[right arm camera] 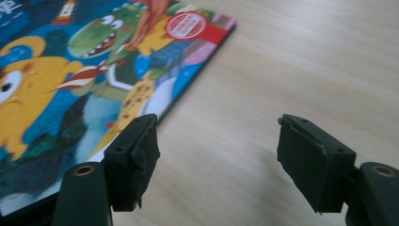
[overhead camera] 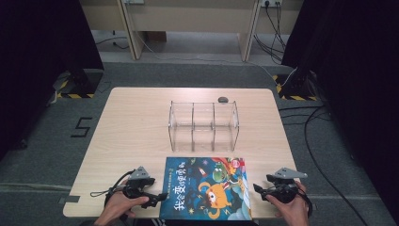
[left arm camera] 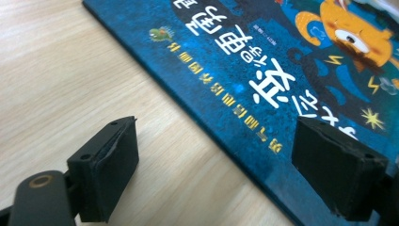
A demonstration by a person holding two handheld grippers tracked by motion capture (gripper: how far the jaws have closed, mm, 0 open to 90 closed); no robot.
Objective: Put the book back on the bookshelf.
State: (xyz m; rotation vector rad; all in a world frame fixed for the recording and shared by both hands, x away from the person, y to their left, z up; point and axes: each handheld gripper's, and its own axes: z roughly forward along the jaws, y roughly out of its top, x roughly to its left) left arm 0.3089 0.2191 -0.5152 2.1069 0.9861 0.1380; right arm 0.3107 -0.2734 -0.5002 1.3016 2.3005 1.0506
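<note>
A picture book (overhead camera: 206, 187) with a dark blue cover, white characters and an orange cartoon monster lies flat at the table's near edge. My left gripper (overhead camera: 160, 197) is low at the book's left edge, open, one jaw over the wood and the other over the book (left arm camera: 263, 70). My right gripper (overhead camera: 258, 189) sits just off the book's right edge, open too. In the right gripper view its left jaw stands at the edge of the book (right arm camera: 70, 84) and the other over bare wood. Nothing is pressed between either pair of jaws.
A clear acrylic rack (overhead camera: 203, 125) with three upright slots stands in the middle of the light wooden table (overhead camera: 131, 132). A small dark round object (overhead camera: 223, 99) lies behind it near the far edge. Cables run across the floor at the right.
</note>
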